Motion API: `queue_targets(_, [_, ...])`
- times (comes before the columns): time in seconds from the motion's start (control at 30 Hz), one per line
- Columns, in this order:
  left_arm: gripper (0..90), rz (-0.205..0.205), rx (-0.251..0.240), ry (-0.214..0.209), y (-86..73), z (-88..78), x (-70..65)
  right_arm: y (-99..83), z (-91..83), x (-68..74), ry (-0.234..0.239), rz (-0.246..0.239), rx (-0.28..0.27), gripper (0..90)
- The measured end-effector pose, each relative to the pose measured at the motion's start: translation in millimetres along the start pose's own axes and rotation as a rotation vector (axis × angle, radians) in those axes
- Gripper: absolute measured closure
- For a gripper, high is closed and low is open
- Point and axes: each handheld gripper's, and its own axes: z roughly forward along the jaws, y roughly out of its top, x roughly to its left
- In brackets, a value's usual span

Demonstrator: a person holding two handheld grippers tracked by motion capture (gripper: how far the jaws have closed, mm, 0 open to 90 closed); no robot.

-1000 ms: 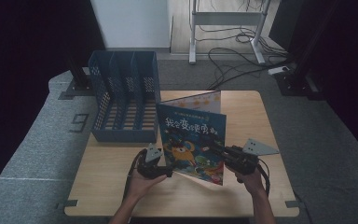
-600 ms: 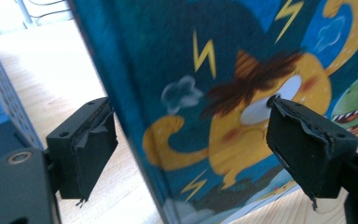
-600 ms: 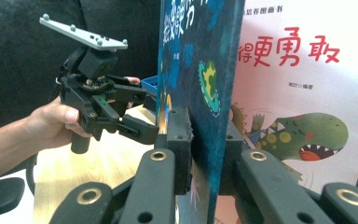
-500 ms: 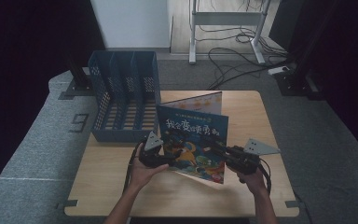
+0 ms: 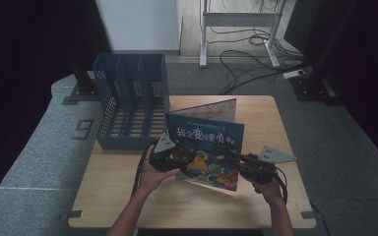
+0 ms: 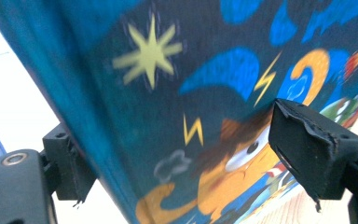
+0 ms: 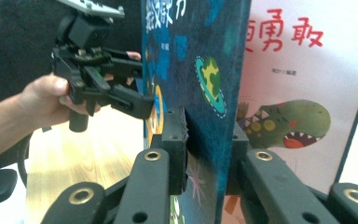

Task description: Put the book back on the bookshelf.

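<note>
The blue picture book (image 5: 207, 150) is held upright on the wooden table (image 5: 128, 196), just in front and right of the blue file rack (image 5: 128, 105); a second book (image 5: 211, 109) with an orange cover stands right behind it. The left gripper (image 5: 177, 156) is set on the book's rack-side edge, jaws straddling the cover, one pad on the front face, one behind; pressing or merely flanking cannot be told. The right gripper (image 7: 205, 140) is set on the far edge from the rack, jaws narrow with both pads against the cover; they have just been opening slightly with the book between them. Risk as judged: if the right grip is relaxed before the left is firm, the book is likely tipped or dropped flat. A one-cover pinch could let the pages fan open. A skewed book could be caught on a rack divider, or the second book knocked over.
</note>
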Motion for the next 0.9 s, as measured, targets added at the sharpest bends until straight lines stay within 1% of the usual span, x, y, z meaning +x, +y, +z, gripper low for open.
queue_targets(0.2, [15.6, 0.033, -0.011, 0.011, 5.8, -1.7, -5.4, -2.8, -0.9, -2.9, -0.011, -0.006, 0.008, 73.3])
queue_targets(0.27, [16.2, 0.036, -0.019, 0.011, 6.5, -2.3, -7.2, -3.8, -0.9, -4.0, -0.019, -0.012, 0.012, 72.2])
queue_targets(0.43, [17.8, 0.048, -0.022, 0.013, 8.3, -2.3, -11.6, -5.9, -0.4, -6.4, -0.034, -0.014, 0.021, 68.7])
queue_targets(0.47, [18.0, 0.048, -0.021, 0.009, 8.4, -2.6, -12.1, -6.5, 0.0, -7.1, -0.041, -0.017, 0.023, 67.6])
queue_targets(0.57, [19.8, 0.058, -0.014, 0.005, 8.1, -2.6, -14.9, -9.3, 1.9, -9.8, -0.066, -0.014, 0.027, 62.5])
queue_targets(0.67, [21.0, 0.069, -0.024, 0.01, 7.9, -3.3, -17.9, -12.4, 3.3, -12.6, -0.077, -0.002, 0.03, 58.7])
queue_targets(0.83, [22.2, 0.071, -0.03, 0.011, 7.8, -3.9, -19.2, -15.7, 4.8, -15.9, -0.084, 0.007, 0.035, 56.2])
queue_targets(0.9, [22.2, 0.072, -0.029, 0.014, 7.7, -3.8, -19.4, -16.6, 5.8, -16.6, -0.099, 0.008, 0.04, 54.6])
